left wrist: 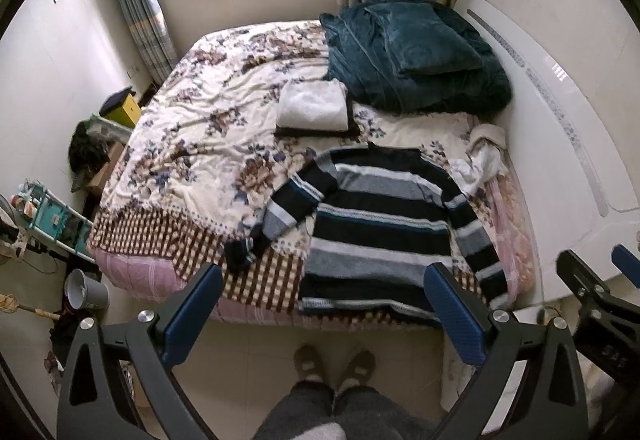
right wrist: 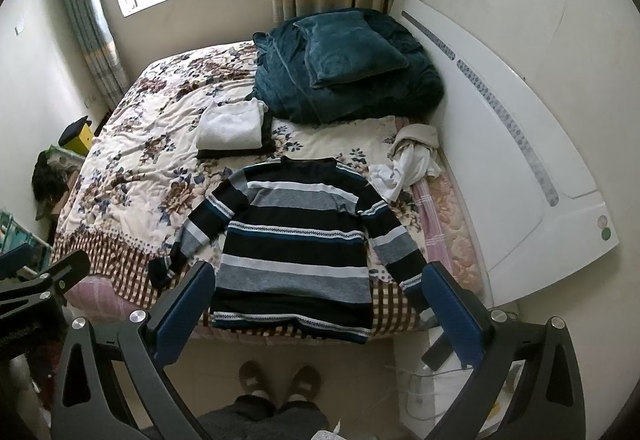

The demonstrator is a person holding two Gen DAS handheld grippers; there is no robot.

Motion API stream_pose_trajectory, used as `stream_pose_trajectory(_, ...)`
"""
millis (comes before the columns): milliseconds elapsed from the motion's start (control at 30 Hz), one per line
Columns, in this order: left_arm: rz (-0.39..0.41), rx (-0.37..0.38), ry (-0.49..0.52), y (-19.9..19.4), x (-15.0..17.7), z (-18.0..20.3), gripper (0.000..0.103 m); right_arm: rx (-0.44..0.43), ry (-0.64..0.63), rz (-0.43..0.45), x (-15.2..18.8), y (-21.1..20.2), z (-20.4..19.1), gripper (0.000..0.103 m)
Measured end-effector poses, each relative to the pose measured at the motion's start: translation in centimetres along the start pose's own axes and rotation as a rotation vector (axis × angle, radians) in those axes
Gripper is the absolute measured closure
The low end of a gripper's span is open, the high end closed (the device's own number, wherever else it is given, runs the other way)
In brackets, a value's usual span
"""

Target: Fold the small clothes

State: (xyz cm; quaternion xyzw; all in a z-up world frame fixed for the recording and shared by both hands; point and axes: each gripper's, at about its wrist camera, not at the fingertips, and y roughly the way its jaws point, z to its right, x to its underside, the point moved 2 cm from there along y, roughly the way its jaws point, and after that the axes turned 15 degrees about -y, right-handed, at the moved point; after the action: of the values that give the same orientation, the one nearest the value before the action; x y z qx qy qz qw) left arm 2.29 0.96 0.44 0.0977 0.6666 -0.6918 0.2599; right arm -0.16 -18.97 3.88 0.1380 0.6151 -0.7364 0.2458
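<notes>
1. So far, 1 striped sweater [right wrist: 296,244] spread flat on the bed [right wrist: 132,160], front side down or up hard to tell, both sleeves out to the sides, bottom edge near the bed's near edge.
2. Not folded yet: no sleeve tucked in, no part doubled over.
3. Already folded, by the look of it: a white folded cloth [right wrist: 232,128] on top of a dark folded one, farther back on the bed, near the big teal blanket [right wrist: 348,80].
4. Left to do after the sweater, most likely: a small crumpled white pile [right wrist: 412,156] by the headboard [right wrist: 520,144], just beside the sweater's shoulder.
5. Left claw [left wrist: 320,304] wide open, nothing in it, up in the air in front of the bed, above the sweater's bottom edge in its own view.
6. Right claw [right wrist: 320,304] wide open too, nothing in it, also up over the floor and not touching any cloth.
7. Only a guess for what comes next: down to the sweater, 1 claw to each side, sleeves in first, then bottom up to top.
8. About the middle of the job: some clothes done, 1 ready to fold, a little pile waiting.
</notes>
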Motion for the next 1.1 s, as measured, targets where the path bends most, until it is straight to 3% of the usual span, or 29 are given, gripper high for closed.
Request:
stream_pose_trajectory(133, 0.017, -0.020, 0.005, 3.2, -0.7, 1.4, 0.000, -0.008, 0.090, -0.044, 1.4, 4.8, 2.5, 0.000)
stream_pose_trajectory(300, -0.021, -0.086, 0.061, 13.7, 1.1, 5.6, 0.000, -0.013, 0.295, -0.165, 5.6, 14.8, 6.7, 0.000)
stream_pose_trajectory(467, -0.088, -0.158, 0.125, 24.4, 4.1, 8.6, 0.000, 0.019, 0.564, -0.278, 14.5, 26.7, 11.1, 0.000)
stream_pose_trajectory(633, -0.221, -0.212, 0.162, 35.4, 7.6, 10.7, 0.000, -0.015, 0.843, -0.371, 24.5, 37.6, 15.4, 0.015)
stream_pose_trajectory(733, -0.278, -0.230, 0.203, 41.4, 9.1, 11.8, 0.000, -0.019, 1.029, -0.344, 29.9, 43.1, 17.8, 0.023)
stream_pose_trajectory(867, -0.322, -0.229, 0.257, 48.1, 10.1, 13.4, 0.000, 0.007, 1.297, -0.243, 35.8, 48.5, 20.6, 0.025)
stream_pose_trajectory(1100, -0.362, -0.234, 0.279, 57.3, 9.8, 15.4, 0.000, 0.033, 1.687, -0.129, 41.4, 57.4, 22.3, 0.025)
